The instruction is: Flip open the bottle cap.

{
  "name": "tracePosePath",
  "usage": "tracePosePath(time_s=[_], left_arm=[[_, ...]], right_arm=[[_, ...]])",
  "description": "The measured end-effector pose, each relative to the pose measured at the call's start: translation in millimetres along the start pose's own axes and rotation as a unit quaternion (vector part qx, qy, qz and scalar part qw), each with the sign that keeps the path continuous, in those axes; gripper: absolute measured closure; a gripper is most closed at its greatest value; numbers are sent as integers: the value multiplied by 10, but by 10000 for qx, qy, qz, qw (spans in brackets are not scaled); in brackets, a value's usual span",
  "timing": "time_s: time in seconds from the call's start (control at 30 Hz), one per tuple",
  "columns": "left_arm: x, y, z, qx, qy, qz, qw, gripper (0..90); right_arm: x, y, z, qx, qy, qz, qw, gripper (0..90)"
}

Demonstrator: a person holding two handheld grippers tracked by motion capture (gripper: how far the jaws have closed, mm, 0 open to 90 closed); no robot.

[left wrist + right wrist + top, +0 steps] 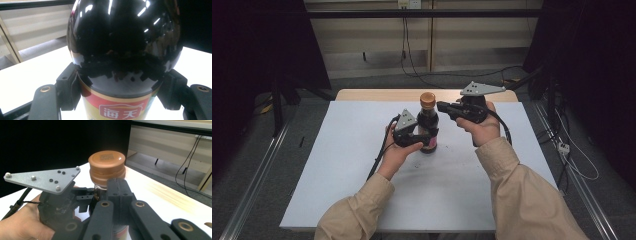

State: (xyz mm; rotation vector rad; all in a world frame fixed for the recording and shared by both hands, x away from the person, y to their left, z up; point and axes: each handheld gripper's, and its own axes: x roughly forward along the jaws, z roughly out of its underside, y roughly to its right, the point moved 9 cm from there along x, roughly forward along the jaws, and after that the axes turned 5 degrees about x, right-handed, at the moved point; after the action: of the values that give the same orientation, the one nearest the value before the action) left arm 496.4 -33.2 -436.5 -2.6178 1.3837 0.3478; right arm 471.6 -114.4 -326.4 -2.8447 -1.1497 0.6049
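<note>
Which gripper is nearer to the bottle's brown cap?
Right. The right gripper, shut and empty, hovers beside the cap, just short of it. The left gripper clamps the bottle lower down, around its body.

The bottle [123, 50] label [122, 111] reads "海天" in white characters
</note>
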Motion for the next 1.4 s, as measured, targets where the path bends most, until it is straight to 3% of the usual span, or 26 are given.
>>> tracePosePath(time_s=[0.2,0.4,0.53,0.6,0.7,0.93,1.13,1.4], left_arm=[[-4,-5,5,11,-17,8,10000,304],[-1,-2,1,-71,42,-15,10000,306],[-13,-9,12,8,-33,-14,10000,307],[-5,-3,6,-59,12,-35,10000,307],[-9,-9,14,32,-45,-2,10000,308],[-27,-16,19,-43,-66,12,10000,308],[-22,-14,23,10,-71,-8,10000,308],[-17,-9,23,2,-88,-41,10000,310]], right_arm=[[33,-15,-60,-245,-124,25,9996,900],[52,-10,-96,-362,-136,125,9992,900],[63,-14,-106,-401,-168,129,9990,900],[65,-13,-108,-413,-185,125,9989,900],[66,-9,-111,-385,-191,134,9990,900],[90,-51,-120,-393,-197,127,9990,900],[89,-52,-121,-452,-193,151,9987,900],[83,-43,-118,-353,-187,112,9991,900]])
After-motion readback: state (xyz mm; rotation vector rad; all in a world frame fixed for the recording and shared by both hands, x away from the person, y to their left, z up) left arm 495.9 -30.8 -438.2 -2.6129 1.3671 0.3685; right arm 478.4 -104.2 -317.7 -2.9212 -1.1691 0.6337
